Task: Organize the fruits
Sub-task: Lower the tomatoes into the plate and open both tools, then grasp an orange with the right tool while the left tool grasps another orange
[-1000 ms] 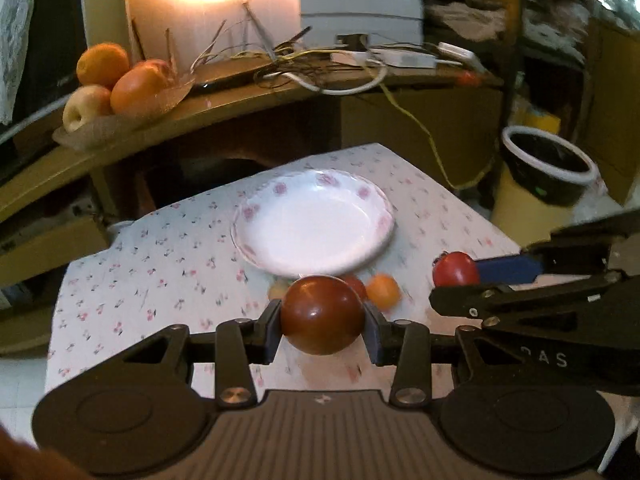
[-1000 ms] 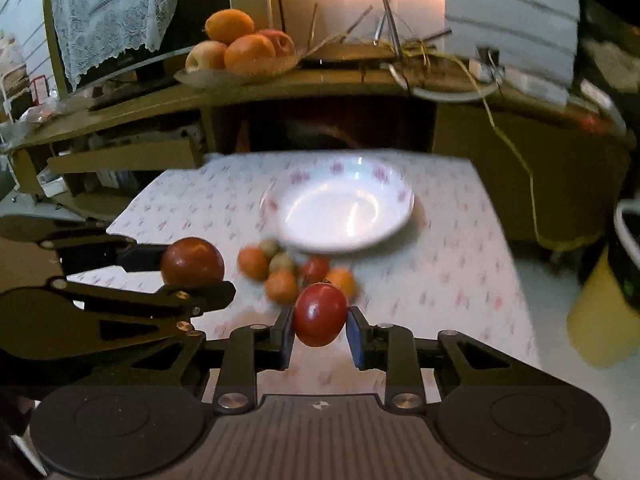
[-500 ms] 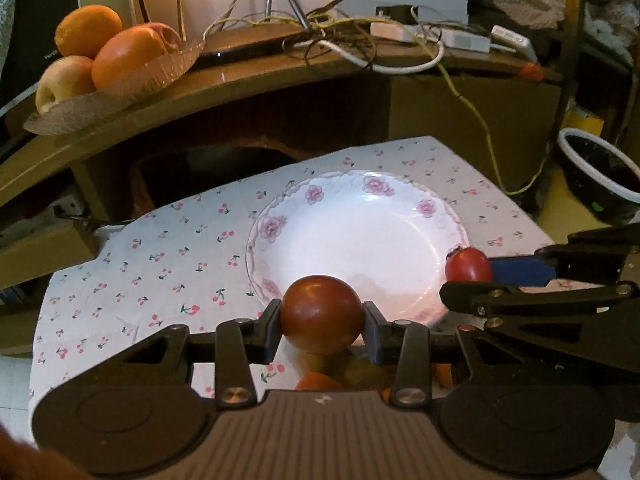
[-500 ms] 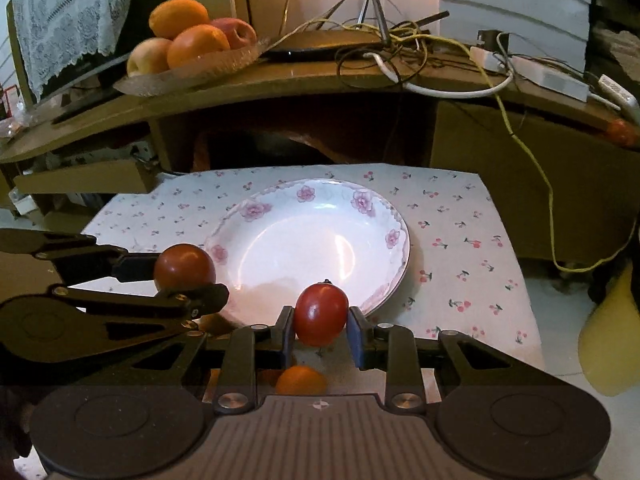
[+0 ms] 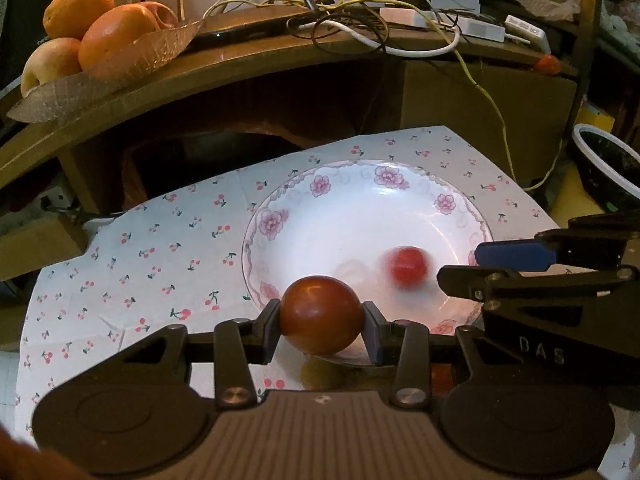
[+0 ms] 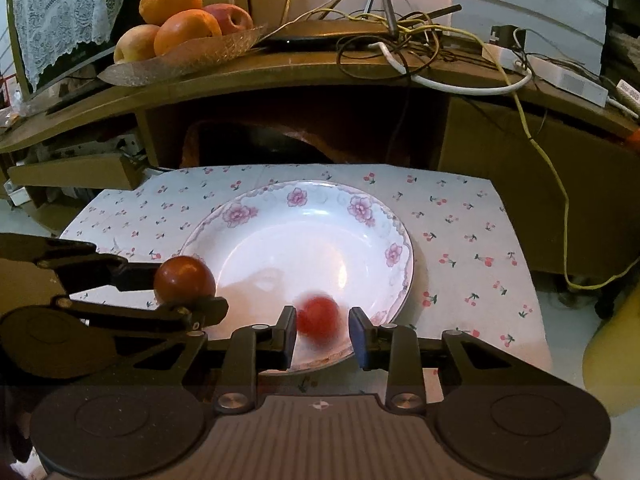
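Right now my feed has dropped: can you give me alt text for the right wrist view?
The right tool is opening and a small red tomato, blurred, drops between its fingers onto the white floral plate. At left, the left tool grips a darker tomato over the plate's rim. Behind, a shelf holds a dish of oranges and apples.

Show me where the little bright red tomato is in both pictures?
Left wrist view: red tomato, blurred, right of centre in the flowered plate.
Right wrist view: red tomato, low centre, between the right gripper's opening jaws, untouched.
Shared landmark: the flowered plate.
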Demonstrator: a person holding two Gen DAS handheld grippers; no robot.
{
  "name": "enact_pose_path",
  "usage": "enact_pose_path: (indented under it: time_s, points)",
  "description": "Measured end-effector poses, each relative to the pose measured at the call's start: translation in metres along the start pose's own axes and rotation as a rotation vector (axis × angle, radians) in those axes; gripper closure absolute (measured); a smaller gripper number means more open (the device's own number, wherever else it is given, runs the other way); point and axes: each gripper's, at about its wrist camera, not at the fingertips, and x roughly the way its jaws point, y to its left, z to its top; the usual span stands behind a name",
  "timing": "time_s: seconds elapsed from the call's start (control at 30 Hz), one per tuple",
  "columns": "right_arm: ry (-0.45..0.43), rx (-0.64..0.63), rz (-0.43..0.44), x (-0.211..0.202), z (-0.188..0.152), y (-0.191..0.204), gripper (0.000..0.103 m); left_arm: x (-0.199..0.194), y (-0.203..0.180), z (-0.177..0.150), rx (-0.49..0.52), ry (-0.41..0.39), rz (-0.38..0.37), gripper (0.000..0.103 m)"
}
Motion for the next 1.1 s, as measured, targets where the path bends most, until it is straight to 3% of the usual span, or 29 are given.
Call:
enact_pose_path:
  time_s: [0.63,1.1]
  points:
    - [-0.025,0.009,-0.001,-0.027,-0.007,-0.013,0.058,-0.032,0.010,0.003,-0.012,-0.067,-0.018,0.051]
    - [0.050,-0.059,0.071,-0.045,-0.039,-0.002,0.056,-0.066,0.011,-0.044,0.100,-0.019,-0.108,0.049]
